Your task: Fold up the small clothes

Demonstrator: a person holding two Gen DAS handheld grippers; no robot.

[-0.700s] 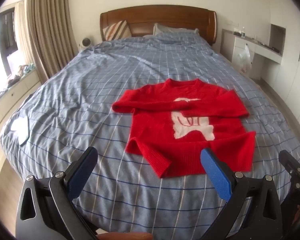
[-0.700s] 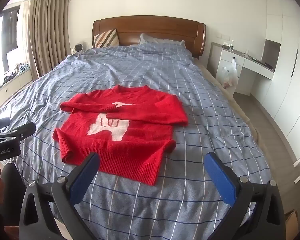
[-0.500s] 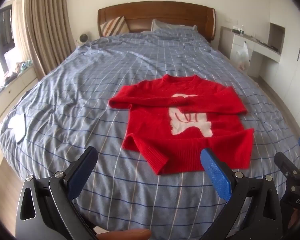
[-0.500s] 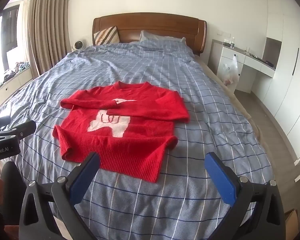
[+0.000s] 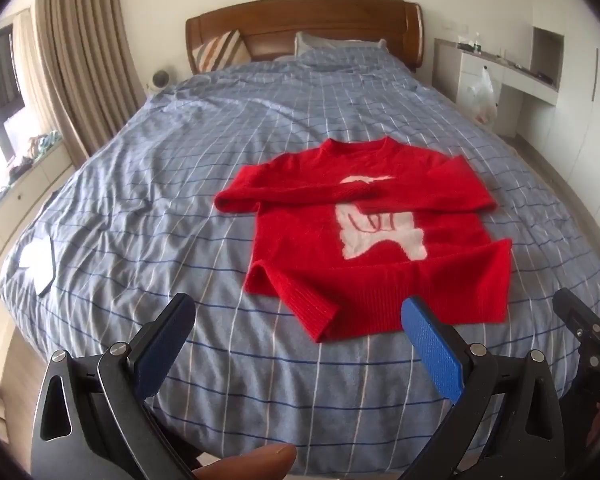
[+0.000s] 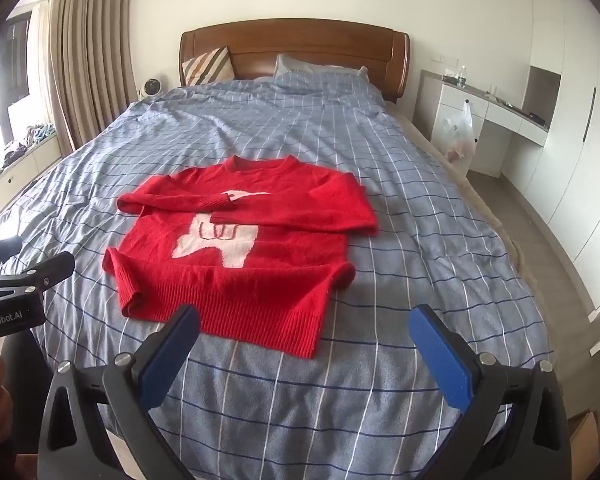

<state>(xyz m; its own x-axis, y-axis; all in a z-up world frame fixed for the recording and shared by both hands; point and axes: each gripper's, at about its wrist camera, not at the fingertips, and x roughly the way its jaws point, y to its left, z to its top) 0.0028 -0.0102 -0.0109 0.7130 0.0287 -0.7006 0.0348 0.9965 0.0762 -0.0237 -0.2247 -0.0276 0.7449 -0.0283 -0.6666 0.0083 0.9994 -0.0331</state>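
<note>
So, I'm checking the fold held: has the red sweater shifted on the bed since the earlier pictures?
No. The red sweater sits where it was against the check lines of the bedspread; only the camera view drifted.

The sweater was bright red with a white figure on its chest (thin red lines drawn inside it). The bed wore a grey-blue cover checked in white and dark blue. At twelve o'clock stood a brown wooden headboard; a striped brown-and-cream cushion leaned there. Both tools had blue pads.
</note>
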